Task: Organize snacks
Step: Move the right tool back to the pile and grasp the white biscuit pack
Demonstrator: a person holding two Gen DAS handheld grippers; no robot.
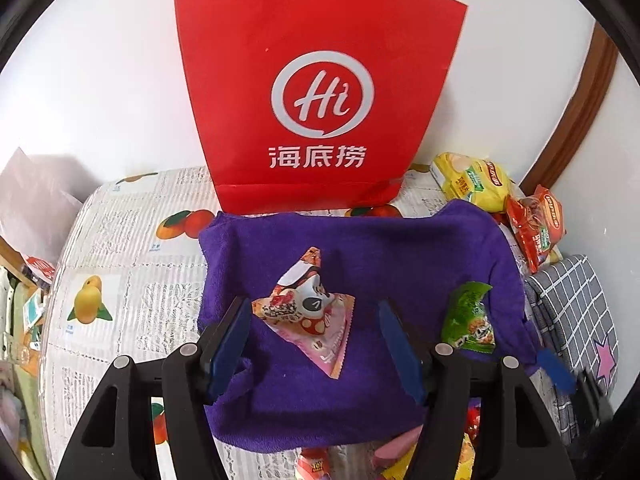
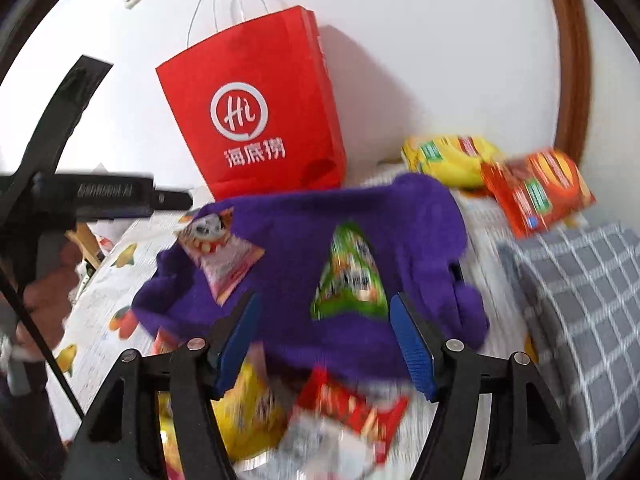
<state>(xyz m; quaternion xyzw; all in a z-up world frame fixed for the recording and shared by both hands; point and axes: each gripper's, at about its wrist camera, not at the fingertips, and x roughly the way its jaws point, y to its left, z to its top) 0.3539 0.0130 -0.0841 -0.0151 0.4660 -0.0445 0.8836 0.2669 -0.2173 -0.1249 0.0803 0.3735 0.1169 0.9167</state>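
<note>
Left wrist view: left tongs [image 1: 316, 344] open above a pink triangular snack packet [image 1: 316, 316] on a purple towel [image 1: 360, 248]. Right tongs [image 2: 326, 344] open near a green triangular snack packet [image 2: 350, 280].

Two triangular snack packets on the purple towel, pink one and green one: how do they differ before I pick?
Colour: the pink packet carries a cartoon print with a pale pink seam; the green packet is bright green.
Place: the pink packet lies between the open fingers of the left gripper; the green packet lies off to that gripper's right, ahead of the right gripper.
Shared: both are puffed triangular pouches resting loose on the purple towel, neither gripped.
</note>
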